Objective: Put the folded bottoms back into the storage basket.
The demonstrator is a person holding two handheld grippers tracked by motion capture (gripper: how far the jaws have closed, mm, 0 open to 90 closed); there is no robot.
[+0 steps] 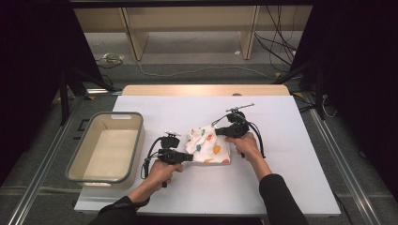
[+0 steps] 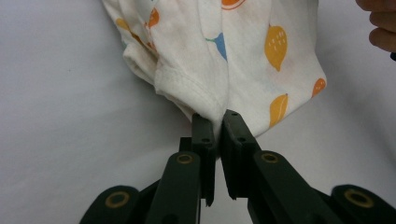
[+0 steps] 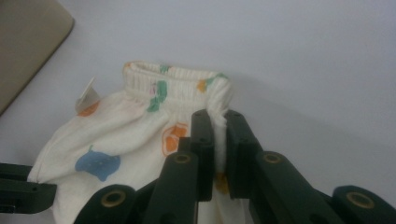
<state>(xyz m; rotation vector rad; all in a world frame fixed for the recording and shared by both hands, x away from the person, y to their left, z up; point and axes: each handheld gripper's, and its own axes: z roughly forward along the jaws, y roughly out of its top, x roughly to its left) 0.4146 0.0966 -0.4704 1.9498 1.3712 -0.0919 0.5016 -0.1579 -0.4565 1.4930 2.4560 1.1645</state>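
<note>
Our printed baby shorts [image 1: 209, 144] lie mid-table on the white sheet [image 1: 281, 178], between both claws. We have the left gripper [image 2: 217, 122] clamped on a hem corner and the right gripper [image 3: 219, 120] clamped by the waistband. The beige bin [image 1: 105, 146] waits leftward, with open room between.

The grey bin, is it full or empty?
Empty: the bin shows only its bare pale floor in the high view, with nothing in it.
</note>
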